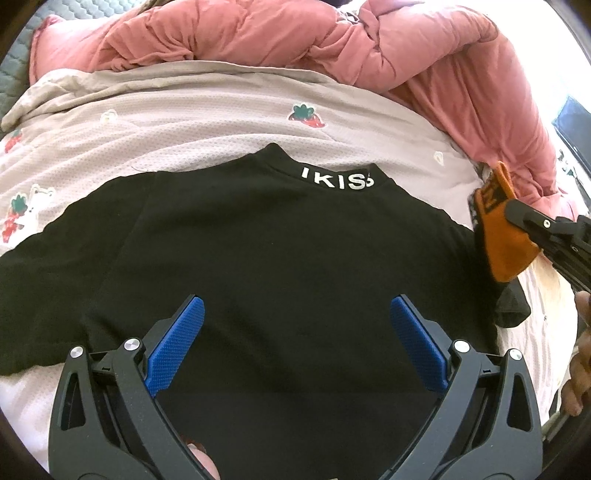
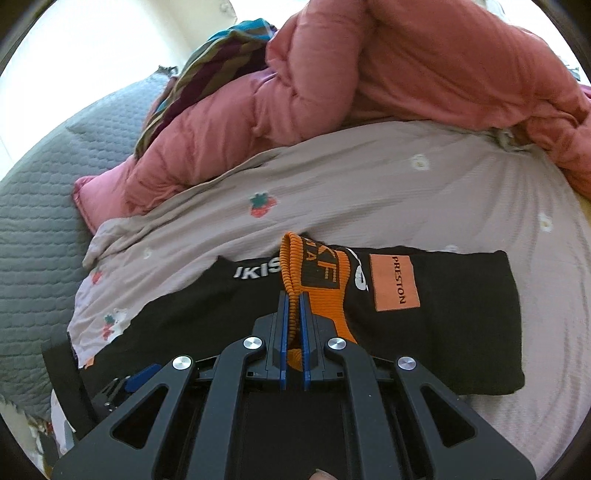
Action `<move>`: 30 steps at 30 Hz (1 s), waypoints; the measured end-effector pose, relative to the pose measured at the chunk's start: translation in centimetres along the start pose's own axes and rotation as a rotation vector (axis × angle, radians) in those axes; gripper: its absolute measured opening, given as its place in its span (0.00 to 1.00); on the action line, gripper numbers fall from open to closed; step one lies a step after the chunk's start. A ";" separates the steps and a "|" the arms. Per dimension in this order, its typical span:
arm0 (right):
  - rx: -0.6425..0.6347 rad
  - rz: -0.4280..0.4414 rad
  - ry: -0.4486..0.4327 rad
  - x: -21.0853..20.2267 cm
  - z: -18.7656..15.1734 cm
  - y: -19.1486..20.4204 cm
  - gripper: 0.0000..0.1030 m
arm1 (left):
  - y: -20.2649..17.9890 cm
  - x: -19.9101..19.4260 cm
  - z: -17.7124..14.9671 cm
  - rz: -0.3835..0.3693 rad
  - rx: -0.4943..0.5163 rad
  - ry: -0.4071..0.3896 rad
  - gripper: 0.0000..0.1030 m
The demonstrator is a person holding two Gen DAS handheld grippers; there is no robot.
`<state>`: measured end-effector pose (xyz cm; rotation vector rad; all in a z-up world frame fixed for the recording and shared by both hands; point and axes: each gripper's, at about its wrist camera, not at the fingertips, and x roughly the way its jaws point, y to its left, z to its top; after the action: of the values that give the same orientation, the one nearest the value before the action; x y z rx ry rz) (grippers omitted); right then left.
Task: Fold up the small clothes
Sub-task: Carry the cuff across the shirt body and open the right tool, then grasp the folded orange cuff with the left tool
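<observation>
We've got the black shirt (image 1: 280, 251) flat on the bed (image 1: 207, 122), collar toward the pink duvet (image 1: 258, 33). Left tool (image 1: 297, 343) gapes open above it; right tool (image 2: 294, 295) pinches an orange sock (image 2: 325, 291).

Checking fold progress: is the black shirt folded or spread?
Partly folded: the black shirt shows a straight folded side edge; its other sleeve lies spread.

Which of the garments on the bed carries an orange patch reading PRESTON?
The black garment lying flat at the right, beside the black top lettered IKIS at its collar. The orange sock in the right gripper has other lettering.
</observation>
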<state>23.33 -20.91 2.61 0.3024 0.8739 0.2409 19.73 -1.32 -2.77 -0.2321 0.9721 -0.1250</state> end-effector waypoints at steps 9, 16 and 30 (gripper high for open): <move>-0.004 0.043 0.031 2.1 -0.3 1.3 0.08 | 0.0 0.6 -0.2 -0.115 -0.018 0.015 0.91; -0.012 0.031 0.010 1.7 -0.7 0.5 0.17 | -1.3 1.1 -0.4 -0.214 -0.023 0.021 0.73; 0.115 -0.086 -0.048 -2.7 -3.7 -8.6 0.31 | -4.7 4.7 -1.7 -0.527 -0.148 0.148 0.37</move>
<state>19.54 -29.19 -0.76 0.3750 0.8531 0.1037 21.00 -7.08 -6.30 -0.6199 1.0504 -0.5595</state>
